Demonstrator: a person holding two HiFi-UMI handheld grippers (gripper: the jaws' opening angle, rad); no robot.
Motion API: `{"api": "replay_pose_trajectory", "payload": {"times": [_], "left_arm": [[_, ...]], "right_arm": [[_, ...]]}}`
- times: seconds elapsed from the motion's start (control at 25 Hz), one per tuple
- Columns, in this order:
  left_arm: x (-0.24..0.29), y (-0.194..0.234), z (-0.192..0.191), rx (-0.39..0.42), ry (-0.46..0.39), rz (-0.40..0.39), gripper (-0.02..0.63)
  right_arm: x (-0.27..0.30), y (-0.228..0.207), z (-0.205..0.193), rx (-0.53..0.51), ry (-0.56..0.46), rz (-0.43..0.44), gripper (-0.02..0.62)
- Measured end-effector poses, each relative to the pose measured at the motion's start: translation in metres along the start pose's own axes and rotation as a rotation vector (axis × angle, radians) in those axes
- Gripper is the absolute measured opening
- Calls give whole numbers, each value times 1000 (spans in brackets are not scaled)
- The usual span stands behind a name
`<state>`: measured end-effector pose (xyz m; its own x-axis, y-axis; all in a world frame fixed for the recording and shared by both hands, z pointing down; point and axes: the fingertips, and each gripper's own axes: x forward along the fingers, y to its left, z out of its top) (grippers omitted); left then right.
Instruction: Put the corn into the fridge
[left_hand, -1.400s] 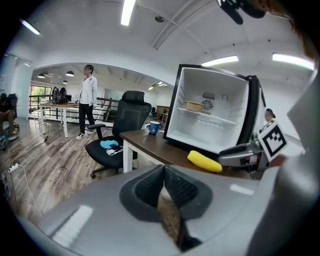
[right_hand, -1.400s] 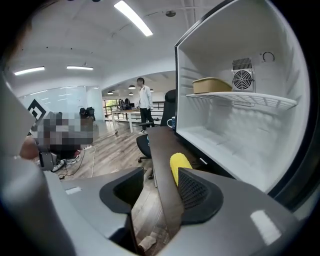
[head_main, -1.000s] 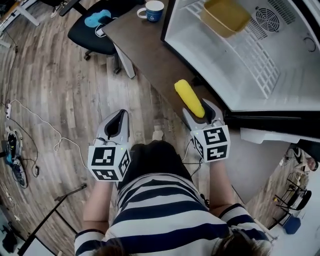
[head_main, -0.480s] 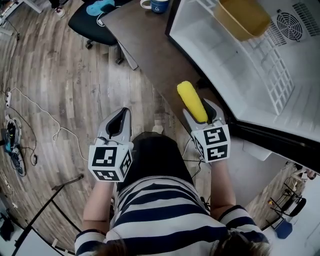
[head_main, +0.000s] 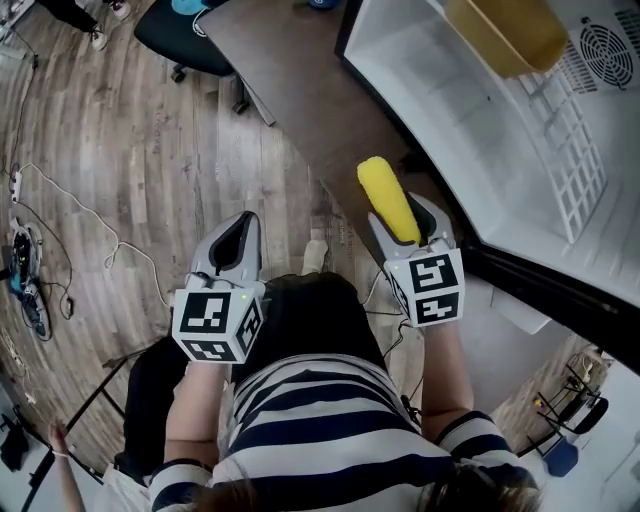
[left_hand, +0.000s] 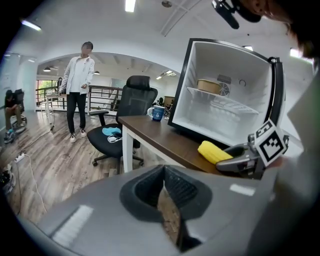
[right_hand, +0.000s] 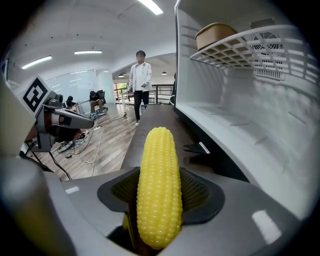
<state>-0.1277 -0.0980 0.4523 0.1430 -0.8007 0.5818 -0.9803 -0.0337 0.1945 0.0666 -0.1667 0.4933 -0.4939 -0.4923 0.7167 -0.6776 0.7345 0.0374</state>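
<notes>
A yellow corn cob (head_main: 388, 200) sticks forward out of my right gripper (head_main: 402, 222), which is shut on it. The jaws are closing and the pads press on both sides of the corn (right_hand: 159, 185). It hangs over the near edge of the dark wooden table (head_main: 290, 80), just in front of the open white fridge (head_main: 450, 130). My left gripper (head_main: 238, 235) is shut with nothing in it, over the wooden floor to the left. The left gripper view shows the corn (left_hand: 215, 151) and the fridge (left_hand: 225, 90) to its right.
A tan container (head_main: 510, 30) sits on the fridge's wire shelf. A black office chair (head_main: 185, 30) stands at the table's far end, and a blue mug (left_hand: 158, 113) is on the table. A person (left_hand: 80, 90) stands far off. Cables lie on the floor (head_main: 60, 230).
Both grippers have sunk slightly, and the table and fridge have slid up in the head view, putting the mug out of frame. The corn stays gripped.
</notes>
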Motion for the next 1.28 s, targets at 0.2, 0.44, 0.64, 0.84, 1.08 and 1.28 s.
{"api": "replay_pose_trajectory", "payload": {"times": [0.2,0.44,0.64,0.84,1.08,1.28], "left_arm": [[6,-2,3,1,-6,8,0],[5,-9,11,3,-24,18,0],[6,-16,21,6,-46,11,0],[1,-13,25,4,-68,9,0],[9,-15,42,21,-94,-26,0],[27,-20,64,63,-95,-93,0]], "right_arm": [[2,0,0,-5,-11,17,244],[-4,3,-1,15,-19,47,242],[-10,3,1,25,-34,56,242],[-20,10,10,62,-69,69,242],[-27,-4,34,88,-110,29,242],[-33,-23,58,123,-147,-40,242]]}}
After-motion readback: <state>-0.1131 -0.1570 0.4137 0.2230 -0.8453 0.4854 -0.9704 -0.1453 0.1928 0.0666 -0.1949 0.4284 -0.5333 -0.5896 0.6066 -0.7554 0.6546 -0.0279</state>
